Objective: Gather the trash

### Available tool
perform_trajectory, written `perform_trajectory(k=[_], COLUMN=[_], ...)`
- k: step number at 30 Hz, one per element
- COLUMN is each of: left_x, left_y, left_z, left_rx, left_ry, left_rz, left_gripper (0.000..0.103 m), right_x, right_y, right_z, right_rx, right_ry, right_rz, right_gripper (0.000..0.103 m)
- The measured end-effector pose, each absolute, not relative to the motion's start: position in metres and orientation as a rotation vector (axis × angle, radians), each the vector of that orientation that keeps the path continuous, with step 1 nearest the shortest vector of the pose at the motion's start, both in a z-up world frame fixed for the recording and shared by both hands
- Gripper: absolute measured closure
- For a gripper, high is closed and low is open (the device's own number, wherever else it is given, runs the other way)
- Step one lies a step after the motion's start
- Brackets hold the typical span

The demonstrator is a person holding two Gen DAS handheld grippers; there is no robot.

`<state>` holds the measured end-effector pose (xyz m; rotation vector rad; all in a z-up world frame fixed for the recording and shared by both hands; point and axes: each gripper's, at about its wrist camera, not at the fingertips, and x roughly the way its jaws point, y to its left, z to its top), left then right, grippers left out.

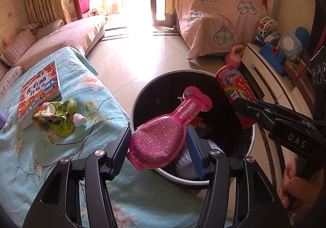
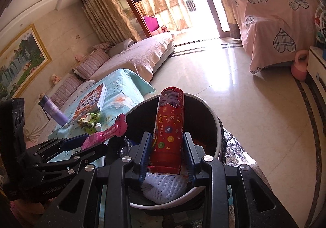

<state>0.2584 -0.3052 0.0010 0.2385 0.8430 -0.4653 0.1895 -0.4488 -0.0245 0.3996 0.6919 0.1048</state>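
Trash is what we hold in both claws, over the open bin. Our left claw (image 1: pixel 159 142) is clamped on a pink blister pack (image 1: pixel 163 136), its blue pads pressing the rounded end from either side while the narrow stem reaches out over the mouth of the bin; from the right wrist camera the same pink pack (image 2: pixel 106 133) sticks out of the left claw (image 2: pixel 87 144) towards the rim. Our right claw (image 2: pixel 166 152) grips a red candy tube (image 2: pixel 168 132) near its lower end, the tube standing nearly upright above the bin, and in the left wrist view it (image 1: pixel 236 93) slants up from the right claw (image 1: pixel 244 107) just over the far right rim. Below them sits the round trash bin (image 1: pixel 142 93), dark inside with a pale rim, already holding a white foam net (image 2: pixel 163 187) and other scraps we cannot make out. Just left of the bin is a table under a teal floral cloth (image 1: pixel 40 156); on it lie a crumpled green drink pouch (image 1: pixel 59 117) with a white cap and, touching it, a children's book (image 1: pixel 38 93). A purple bottle (image 2: pixel 54 110) stands further back on the table
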Motion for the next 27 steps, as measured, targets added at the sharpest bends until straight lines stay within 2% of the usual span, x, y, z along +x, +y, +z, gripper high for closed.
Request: perform_trajectory(k=[12,15,16,18,20,27], left_x=[0.263,0.266,0.266,0.264,0.261,0.235], left_y=[-0.310,-0.308,-0.307,-0.303,-0.296,-0.264], left_z=[-0.001,0.000,0.001,0.003,0.006,0.019], left_rx=[0.241,0.233,0.230,0.219,0.204,0.126], left_ry=[0.858,0.869,0.871,0.861,0.853,0.805], left_rz=[-0.468,-0.462,-0.463,-0.459,-0.453,-0.439], left_gripper=[0.047,0.046,0.046,0.043,0.036,0.032], right_x=[0.201,0.204,0.204,0.201,0.196,0.166], right_y=[-0.447,-0.451,-0.453,-0.456,-0.457,-0.450], right_z=[-0.027,-0.030,-0.030,-0.029,-0.026,-0.007], right_rx=[0.398,0.421,0.434,0.450,0.452,0.481], right_ry=[0.715,0.728,0.730,0.720,0.706,0.644], right_rz=[0.098,0.096,0.098,0.095,0.092,0.104], right_gripper=[0.071,0.065,0.054,0.045,0.044,0.027])
